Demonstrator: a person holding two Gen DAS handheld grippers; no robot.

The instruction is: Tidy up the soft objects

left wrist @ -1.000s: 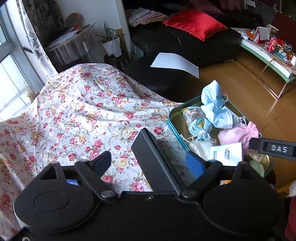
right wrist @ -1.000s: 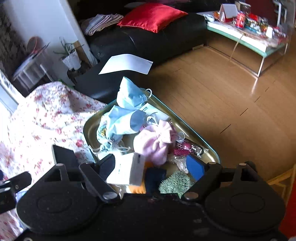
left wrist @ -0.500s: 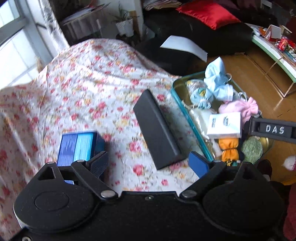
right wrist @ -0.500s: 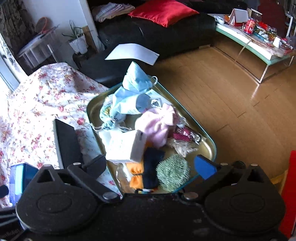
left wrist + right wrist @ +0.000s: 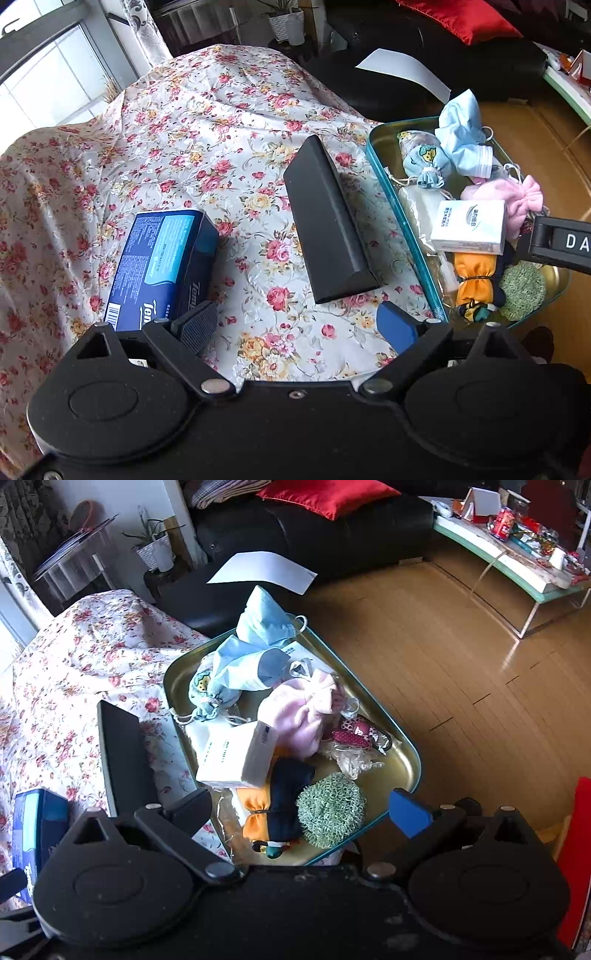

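Tablecloth [image 5: 177, 122], flowered and crumpled, is the largest thing we see, draped over the whole surface. At its right edge sits a metal tray [image 5: 410, 764] with a teal rim, crowded with soft things. Left of the tray a long black box [image 5: 325, 225] lies on the cloth, and further left a blue tissue box [image 5: 162, 258] rests on its side.

Inside the tray we find a pale blue cloth [image 5: 258, 642] at the far end, a pink drawstring pouch [image 5: 299, 716] in the middle, a white tissue pack [image 5: 236, 757] leaning on its neighbours, a green knitted scrubber [image 5: 330, 810] at the near end, and an orange and dark fabric bundle [image 5: 273, 812] just beside the scrubber.

Our left gripper [image 5: 295, 328] hangs over the cloth with jaws wide apart and nothing between them. Our right gripper [image 5: 303, 808] hovers above the near end of the tray; its jaws have just been opening, now stand fully spread, and grip nothing.
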